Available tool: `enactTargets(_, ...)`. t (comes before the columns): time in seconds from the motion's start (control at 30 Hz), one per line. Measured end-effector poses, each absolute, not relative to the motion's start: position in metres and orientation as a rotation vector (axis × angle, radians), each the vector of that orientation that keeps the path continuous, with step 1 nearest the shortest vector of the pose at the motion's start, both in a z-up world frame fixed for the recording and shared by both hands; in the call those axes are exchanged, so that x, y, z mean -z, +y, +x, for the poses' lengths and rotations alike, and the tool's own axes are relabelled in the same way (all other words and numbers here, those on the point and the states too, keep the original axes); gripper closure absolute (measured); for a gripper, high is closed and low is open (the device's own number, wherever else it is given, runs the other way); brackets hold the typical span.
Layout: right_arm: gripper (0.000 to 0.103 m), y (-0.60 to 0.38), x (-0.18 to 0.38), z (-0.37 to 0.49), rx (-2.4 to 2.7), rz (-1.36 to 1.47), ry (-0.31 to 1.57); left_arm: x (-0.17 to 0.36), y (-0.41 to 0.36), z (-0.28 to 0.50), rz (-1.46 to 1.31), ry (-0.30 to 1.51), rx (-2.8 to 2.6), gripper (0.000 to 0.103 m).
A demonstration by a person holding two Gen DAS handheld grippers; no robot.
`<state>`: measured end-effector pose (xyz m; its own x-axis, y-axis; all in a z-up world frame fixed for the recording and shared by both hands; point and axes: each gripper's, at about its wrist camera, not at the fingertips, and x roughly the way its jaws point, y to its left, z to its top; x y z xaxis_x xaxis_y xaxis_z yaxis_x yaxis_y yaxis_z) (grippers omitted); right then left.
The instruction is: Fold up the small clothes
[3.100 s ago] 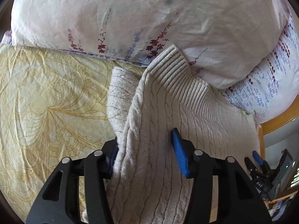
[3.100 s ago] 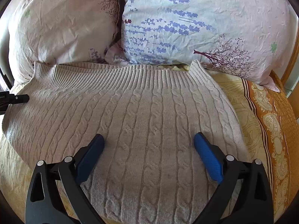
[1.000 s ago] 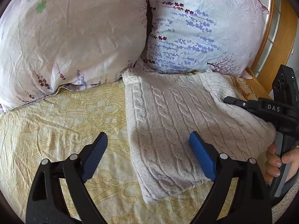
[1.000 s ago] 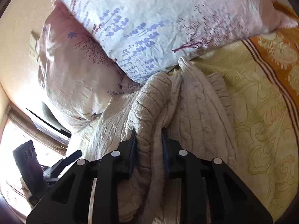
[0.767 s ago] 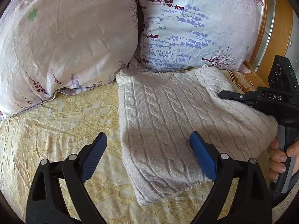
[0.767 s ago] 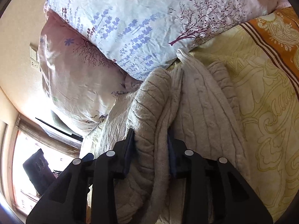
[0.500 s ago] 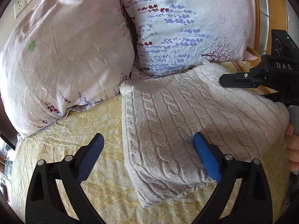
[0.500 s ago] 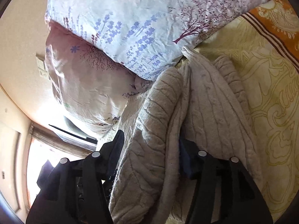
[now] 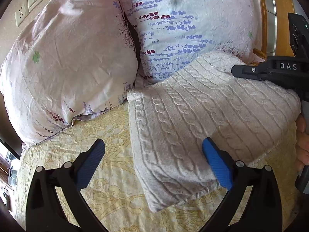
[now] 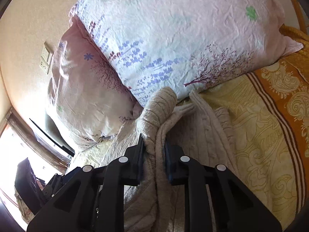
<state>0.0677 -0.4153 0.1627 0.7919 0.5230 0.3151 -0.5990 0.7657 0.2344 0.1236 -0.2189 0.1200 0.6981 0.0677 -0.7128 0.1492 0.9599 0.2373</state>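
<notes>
Cable-knit sweater (image 9: pixel 202 119), cream, folded, on bed with yellow patterned bedspread (image 9: pixel 100 147).

Sweater: lies on the bedspread just before two floral pillows, its far edge touching the blue-flowered pillow (image 9: pixel 193 19); the pink pillow (image 9: pixel 67 58) sits beside it to the left. Left claw (image 9: pixel 154 158): released, jaws spread wide, blue pads showing; the left pad hangs over bare bedspread, the right pad over the sweater's near portion, gripping nothing. Right claw (image 10: pixel 154 154): clenched on a bunched fold of the sweater (image 10: pixel 160 112), knit squeezed between the two jaws and raised off the bed; in the left wrist view its black body (image 9: pixel 270 71) sits at the sweater's right edge, with the holder's hand (image 9: pixel 302 145) partly visible. Wall sockets (image 9: pixel 29 3) behind the pillows.
</notes>
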Motion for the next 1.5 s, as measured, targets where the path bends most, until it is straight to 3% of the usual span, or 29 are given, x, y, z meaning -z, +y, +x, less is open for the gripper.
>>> enactTargets(0.1,0.085,-0.438,-0.162,0.067,-0.598,0.415,-0.266,-0.122,-0.217,0.121,0.258,0.788,0.073,0.002)
enactTargets(0.3,0.085,-0.448,-0.159,0.095,-0.562,0.487,-0.130,-0.121,-0.213,0.116,0.246,0.768,0.098,0.002)
enactTargets(0.57,0.085,-0.450,-0.159,0.082,-0.608,0.483,-0.211,-0.119,-0.201,0.103,0.233,0.739,0.133,0.002)
enactTargets(0.7,0.084,-0.450,-0.158,0.101,-0.530,0.493,-0.102,-0.116,-0.196,0.097,0.230,0.745,0.134,0.002)
enactTargets(0.8,0.079,-0.458,-0.154,0.105,-0.537,0.523,-0.069,-0.117,-0.192,0.085,0.219,0.742,0.156,0.002)
enactTargets(0.93,0.060,-0.488,-0.138,0.070,-0.396,0.611,-0.146,-0.120,-0.189,0.064,0.271,0.705,0.173,0.002)
enactTargets(1.17,0.058,-0.490,-0.108,0.011,-0.480,0.475,-0.191,-0.110,-0.207,0.053,0.362,0.702,0.261,0.003)
enactTargets(1.37,0.059,-0.457,-0.101,0.016,-0.488,0.361,-0.133,-0.091,-0.230,0.061,0.397,0.755,0.295,0.016)
enactTargets(1.5,0.063,-0.443,-0.104,0.025,-0.462,0.311,-0.114,-0.080,-0.227,0.076,0.350,0.809,0.268,0.040)
